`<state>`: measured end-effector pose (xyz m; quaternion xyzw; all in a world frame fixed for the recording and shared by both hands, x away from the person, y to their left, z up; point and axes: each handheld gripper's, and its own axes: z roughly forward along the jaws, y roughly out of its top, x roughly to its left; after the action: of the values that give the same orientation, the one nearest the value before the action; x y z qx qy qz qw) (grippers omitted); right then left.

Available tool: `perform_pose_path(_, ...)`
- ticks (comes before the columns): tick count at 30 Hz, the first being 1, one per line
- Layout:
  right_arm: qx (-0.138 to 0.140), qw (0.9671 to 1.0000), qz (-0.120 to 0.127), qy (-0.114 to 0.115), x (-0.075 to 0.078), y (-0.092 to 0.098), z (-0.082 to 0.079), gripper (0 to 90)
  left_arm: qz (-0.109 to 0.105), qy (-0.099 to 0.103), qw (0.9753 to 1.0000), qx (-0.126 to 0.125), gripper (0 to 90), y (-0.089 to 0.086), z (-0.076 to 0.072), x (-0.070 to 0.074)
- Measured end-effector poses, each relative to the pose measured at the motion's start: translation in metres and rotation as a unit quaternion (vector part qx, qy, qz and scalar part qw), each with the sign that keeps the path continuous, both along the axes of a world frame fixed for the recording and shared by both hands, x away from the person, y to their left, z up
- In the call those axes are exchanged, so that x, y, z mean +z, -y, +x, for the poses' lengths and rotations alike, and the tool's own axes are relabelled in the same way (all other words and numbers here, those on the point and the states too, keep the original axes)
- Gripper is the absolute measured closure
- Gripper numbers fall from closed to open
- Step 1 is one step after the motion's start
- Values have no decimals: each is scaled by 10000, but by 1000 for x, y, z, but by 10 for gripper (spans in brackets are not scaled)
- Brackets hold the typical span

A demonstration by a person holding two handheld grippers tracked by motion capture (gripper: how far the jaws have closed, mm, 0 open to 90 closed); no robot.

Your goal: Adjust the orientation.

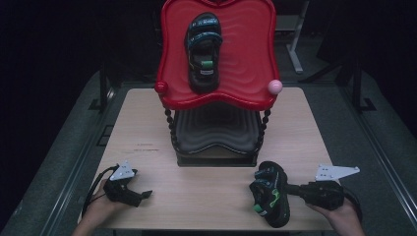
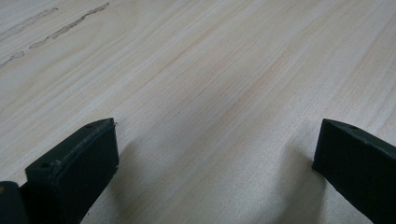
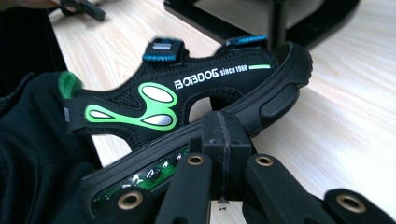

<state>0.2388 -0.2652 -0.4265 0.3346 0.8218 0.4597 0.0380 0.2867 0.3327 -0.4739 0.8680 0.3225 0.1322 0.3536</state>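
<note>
A black sandal point(image 1: 203, 51) with blue straps and a green tab lies on the red top tray point(image 1: 246, 59) of a two-tier stand. A matching black sandal point(image 1: 269, 194) with green markings point(image 3: 154, 105) is tipped on its side near the table's front right. My right gripper point(image 1: 287, 189) point(image 3: 224, 133) is shut on the edge of its sole, coming from the right. My left gripper point(image 1: 146, 195) rests on the table at the front left. Its jaws point(image 2: 217, 135) stand wide open over bare wood with nothing between them.
The stand has a dark lower tray point(image 1: 216, 130) under the red one, on beaded black posts, with a red knob point(image 1: 161, 87) and a pink knob point(image 1: 275, 87) at the front corners. The wooden table point(image 1: 206, 189) ends close to both hands. Dark floor surrounds it.
</note>
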Motion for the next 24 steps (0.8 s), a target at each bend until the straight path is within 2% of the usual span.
perform_pose_path(5,-112,9998,-118,-153,-10,10,0,897,5,2,10000,-18,0,0,0,0)
perform_pose_path(10,-171,9993,-74,-324,-19,18,2,897,9,0,10000,-34,0,0,0,0)
perform_pose_path(17,-207,9980,-356,-488,-30,20,6,897,7,2,10000,-31,0,0,0,0)
perform_pose_path(24,-192,9978,-421,-480,-30,20,6,897,8,-2,10000,-33,0,0,0,0)
